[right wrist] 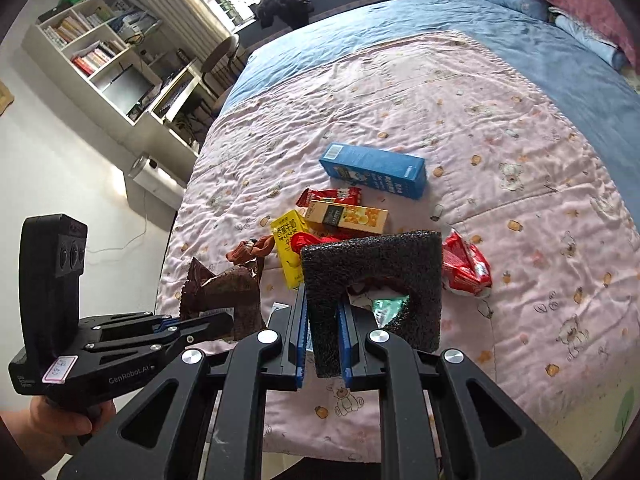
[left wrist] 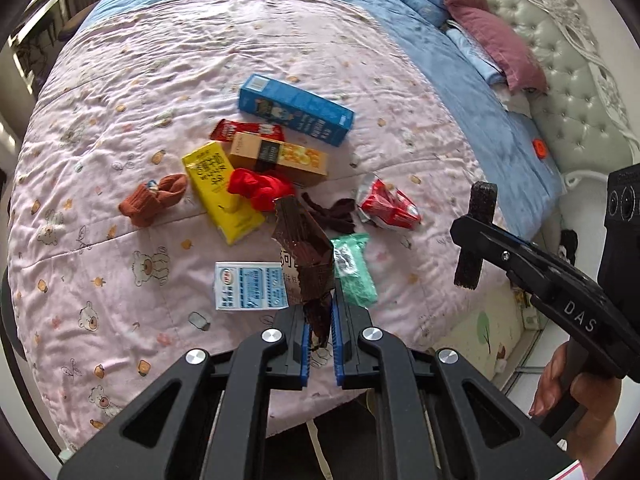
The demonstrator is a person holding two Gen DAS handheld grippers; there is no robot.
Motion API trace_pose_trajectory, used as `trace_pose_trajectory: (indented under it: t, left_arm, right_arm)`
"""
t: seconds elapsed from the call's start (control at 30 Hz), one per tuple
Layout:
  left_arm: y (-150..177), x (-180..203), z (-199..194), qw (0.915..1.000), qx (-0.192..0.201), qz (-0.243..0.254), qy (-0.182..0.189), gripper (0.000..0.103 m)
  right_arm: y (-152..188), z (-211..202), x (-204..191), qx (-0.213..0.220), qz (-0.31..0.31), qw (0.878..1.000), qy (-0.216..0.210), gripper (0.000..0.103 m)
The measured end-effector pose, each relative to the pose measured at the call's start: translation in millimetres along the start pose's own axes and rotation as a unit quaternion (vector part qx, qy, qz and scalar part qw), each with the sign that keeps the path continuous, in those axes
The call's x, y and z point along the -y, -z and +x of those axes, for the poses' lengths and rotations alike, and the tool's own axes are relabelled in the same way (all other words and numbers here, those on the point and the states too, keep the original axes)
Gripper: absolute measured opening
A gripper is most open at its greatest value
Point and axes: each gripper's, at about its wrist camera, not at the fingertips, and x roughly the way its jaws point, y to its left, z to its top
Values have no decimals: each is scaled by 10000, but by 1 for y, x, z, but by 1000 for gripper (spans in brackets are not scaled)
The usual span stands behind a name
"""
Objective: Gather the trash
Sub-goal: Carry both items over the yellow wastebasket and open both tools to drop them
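Note:
My left gripper (left wrist: 320, 320) is shut on a brown torn snack wrapper (left wrist: 304, 256) and holds it above the bed's near edge; the wrapper also shows in the right wrist view (right wrist: 224, 296). My right gripper (right wrist: 324, 340) is shut on a black foam piece (right wrist: 372, 276) with a hole in it, also seen at the right of the left wrist view (left wrist: 478, 232). On the pink quilt (left wrist: 120, 140) lie a blue carton (left wrist: 296, 110), a yellow carton (left wrist: 220, 200), an orange box (left wrist: 280, 156), a red wrapper (left wrist: 388, 204), a green packet (left wrist: 354, 268) and a white-blue carton (left wrist: 248, 286).
Brown sock (left wrist: 154, 198), red cloth (left wrist: 260, 188) and dark sock (left wrist: 332, 212) lie among the trash. Pillows (left wrist: 480, 28) and a tufted headboard (left wrist: 568, 80) stand at the far right. A bookshelf (right wrist: 100, 52) and desk stand left of the bed.

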Motion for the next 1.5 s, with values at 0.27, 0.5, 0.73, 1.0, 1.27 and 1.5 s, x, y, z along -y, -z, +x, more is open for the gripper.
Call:
trace_pose_trajectory:
  t: [0.27,0.5,0.73,1.0,1.27,1.5]
  left_arm:
    - [31,86,15,9955,-301,830,347,9]
    - [96,175,44,9844,-725,1506,557,9]
    - [180,244,97,9707,-1324,1861,745,9]
    - [254,278,171,9534,-1998,2104,826,9]
    - [289,279,227,9499,-2287,2015,687,18]
    - [296,280,245,9496,-2325,2042,509,49]
  right_arm:
    - [58,-69,54,234,576,9973,402,13]
    - [139,-130,119,349,1318,9885,656,13]
    - [241,-167,177,102,1758,9792,1005,13]
    - [329,-149,224,-423,2222,9698,908,13]
    - [375,-120,264,-800,2311,9666,769,14]
    - [383,-108,285,-1050,2143,9684,719,41]
